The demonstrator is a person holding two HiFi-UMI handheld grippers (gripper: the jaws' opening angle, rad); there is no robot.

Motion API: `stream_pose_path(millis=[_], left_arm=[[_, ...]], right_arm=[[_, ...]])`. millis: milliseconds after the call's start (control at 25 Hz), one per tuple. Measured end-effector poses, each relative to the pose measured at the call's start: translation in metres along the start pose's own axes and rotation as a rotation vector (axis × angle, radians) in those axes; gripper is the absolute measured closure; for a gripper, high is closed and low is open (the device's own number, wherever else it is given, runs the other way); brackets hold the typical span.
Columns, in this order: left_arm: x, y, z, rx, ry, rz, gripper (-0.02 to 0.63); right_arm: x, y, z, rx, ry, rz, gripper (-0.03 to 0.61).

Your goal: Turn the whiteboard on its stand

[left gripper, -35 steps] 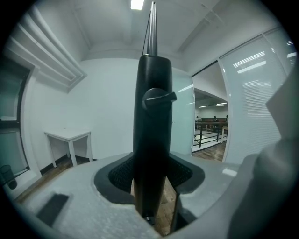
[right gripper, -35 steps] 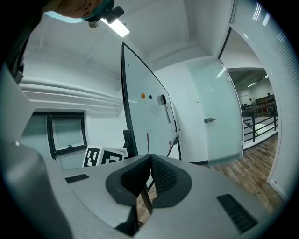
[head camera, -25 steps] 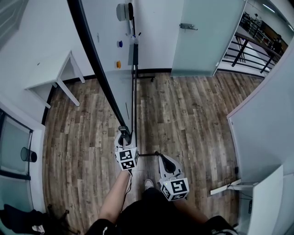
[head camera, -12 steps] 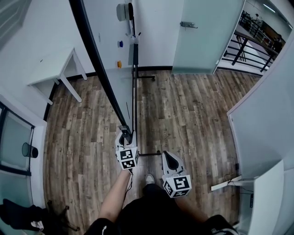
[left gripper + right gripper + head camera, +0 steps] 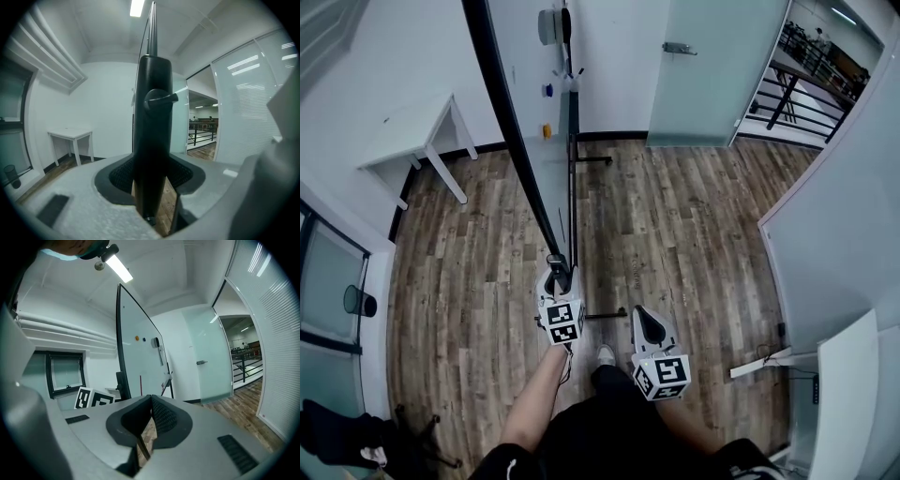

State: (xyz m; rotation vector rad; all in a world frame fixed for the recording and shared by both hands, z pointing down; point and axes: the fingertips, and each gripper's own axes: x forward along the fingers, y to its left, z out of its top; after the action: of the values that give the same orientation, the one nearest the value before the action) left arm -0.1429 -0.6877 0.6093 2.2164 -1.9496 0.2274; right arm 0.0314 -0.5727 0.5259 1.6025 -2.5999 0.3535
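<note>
My left gripper [image 5: 555, 272] is clamped, jaws wide, around the whiteboard's black end post [image 5: 152, 140]. The right gripper [image 5: 645, 321] hangs just beside it, pinched closed on nothing. Over the last second the whiteboard [image 5: 534, 103] has swung rightward across the wood floor [image 5: 694, 225]. I judge the turn under way, not finished.

Wood-plank floor [image 5: 675, 234]. Whiteboard stand [image 5: 592, 161] on it, black foot bars flat on planks. White table [image 5: 412, 131] left of stand, against wall. Dark bin [image 5: 358, 301] farther left. Shoe [image 5: 605, 354] near stand's closer foot.
</note>
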Motion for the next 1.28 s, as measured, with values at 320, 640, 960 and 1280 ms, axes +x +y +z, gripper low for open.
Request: stream_pose_path(millis=[320, 640, 960, 1280], left_arm=[[-0.05, -0.002, -0.007, 0.001, -0.007, -0.006, 0.418], [-0.103, -0.008, -0.024, 0.006, -0.015, -0.008, 0.417], [-0.154, -0.012, -0.031, 0.0, -0.019, -0.01, 0.417], [-0.203, -0.017, -0.047, 0.0, -0.03, -0.014, 0.417]], right_arm=[[-0.045, 0.028, -0.011, 0.001, 0.009, -0.014, 0.566], [-0.095, 0.053, -0.023, 0.002, 0.001, -0.027, 0.566], [-0.147, 0.078, -0.038, 0.0, 0.002, -0.04, 0.566], [-0.198, 0.102, -0.059, -0.015, 0.001, -0.051, 0.566]])
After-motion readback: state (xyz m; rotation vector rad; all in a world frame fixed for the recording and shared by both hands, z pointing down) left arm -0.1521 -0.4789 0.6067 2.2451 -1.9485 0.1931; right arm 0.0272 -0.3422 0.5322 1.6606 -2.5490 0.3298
